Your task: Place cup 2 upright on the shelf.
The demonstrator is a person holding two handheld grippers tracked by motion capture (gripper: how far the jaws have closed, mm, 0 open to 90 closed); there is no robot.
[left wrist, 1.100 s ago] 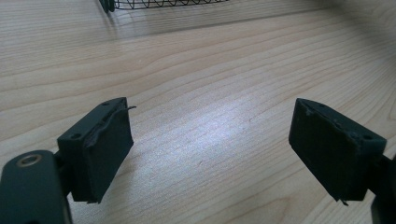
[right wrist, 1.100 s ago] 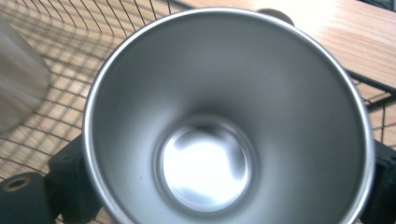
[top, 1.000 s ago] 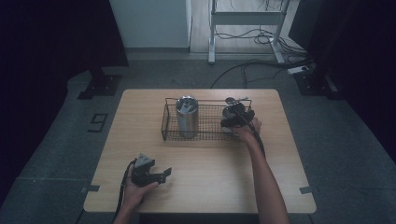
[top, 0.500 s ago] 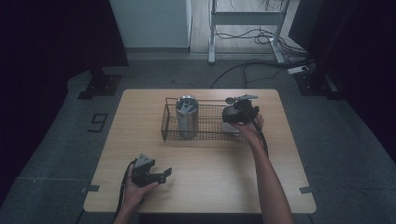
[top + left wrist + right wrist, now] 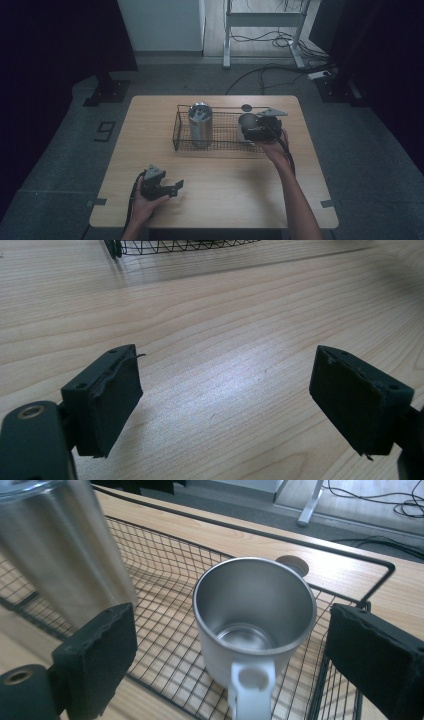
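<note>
A steel mug (image 5: pixel 252 610) with a white handle stands upright in the right end of a black wire basket (image 5: pixel 350 555). My right gripper (image 5: pixel 235 647) faces it from the handle side. Its jaws have just been closing, but they stand wide on either side of the mug and do not touch it. In the high view the right gripper (image 5: pixel 251 129) hovers at the basket's (image 5: pixel 220 148) right end, by the mug (image 5: pixel 247 120). A tall steel tumbler (image 5: pixel 200 125) stands in the basket's left part. My left gripper (image 5: pixel 176 186) rests open near the table's front left, nothing between its pads (image 5: pixel 117 395).
The wooden table (image 5: pixel 225 200) has a round cable hole (image 5: pixel 246 107) just behind the basket. Bare wood lies ahead of the left gripper (image 5: pixel 225 395), with the basket's edge (image 5: pixel 175 246) farther off. Cables and a desk frame stand on the floor beyond the table.
The right gripper has lifted and drawn back a little from the basket's right end, and the mug now shows apart from it. The left hand has stayed still.
</note>
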